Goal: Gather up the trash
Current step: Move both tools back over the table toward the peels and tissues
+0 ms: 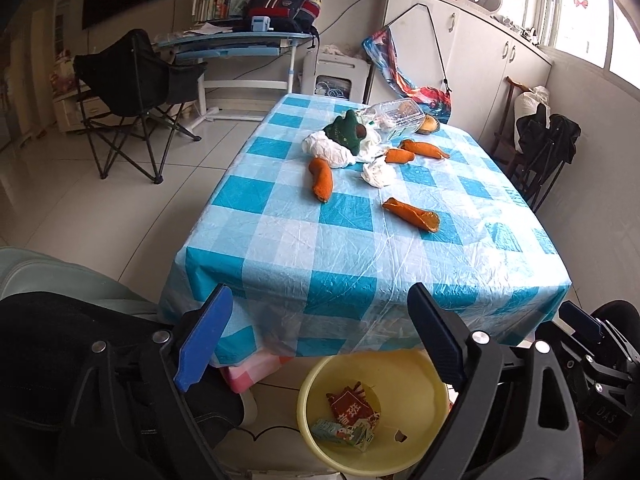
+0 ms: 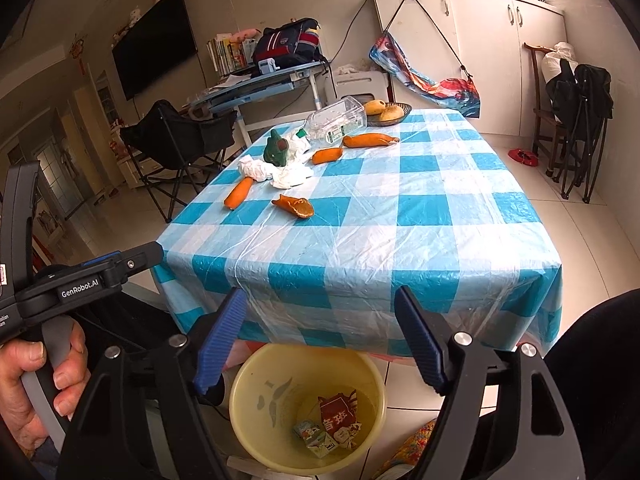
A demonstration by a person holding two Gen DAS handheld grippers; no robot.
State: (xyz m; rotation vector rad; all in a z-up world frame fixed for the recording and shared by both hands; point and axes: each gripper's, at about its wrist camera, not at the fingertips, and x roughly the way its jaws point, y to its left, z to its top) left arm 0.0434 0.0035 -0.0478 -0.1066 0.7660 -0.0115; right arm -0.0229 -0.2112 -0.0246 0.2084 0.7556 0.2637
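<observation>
A yellow bin (image 1: 436, 396) (image 2: 256, 396) stands on the floor below the table's near edge, with a red packet (image 1: 352, 402) (image 2: 338, 412) and a small carton (image 1: 342, 434) (image 2: 310, 436) inside. On the checked tablecloth (image 1: 360, 248) (image 2: 400, 216) lie crumpled white tissues (image 1: 378, 172) (image 2: 292, 176), a clear plastic bottle (image 1: 394, 118) (image 2: 336, 120), orange carrot-like pieces (image 1: 322, 180) (image 2: 294, 206) and a green toy (image 1: 346, 132) (image 2: 276, 150). My left gripper (image 1: 320, 340) and right gripper (image 2: 320, 340) are open and empty, held above the bin, short of the table.
A bowl with round fruit (image 2: 386, 112) sits at the table's far end. A black folding chair (image 1: 132, 96) (image 2: 180, 140) stands to the left, another folded chair (image 2: 580, 120) by the right wall. A desk with a backpack (image 1: 280, 4) is behind.
</observation>
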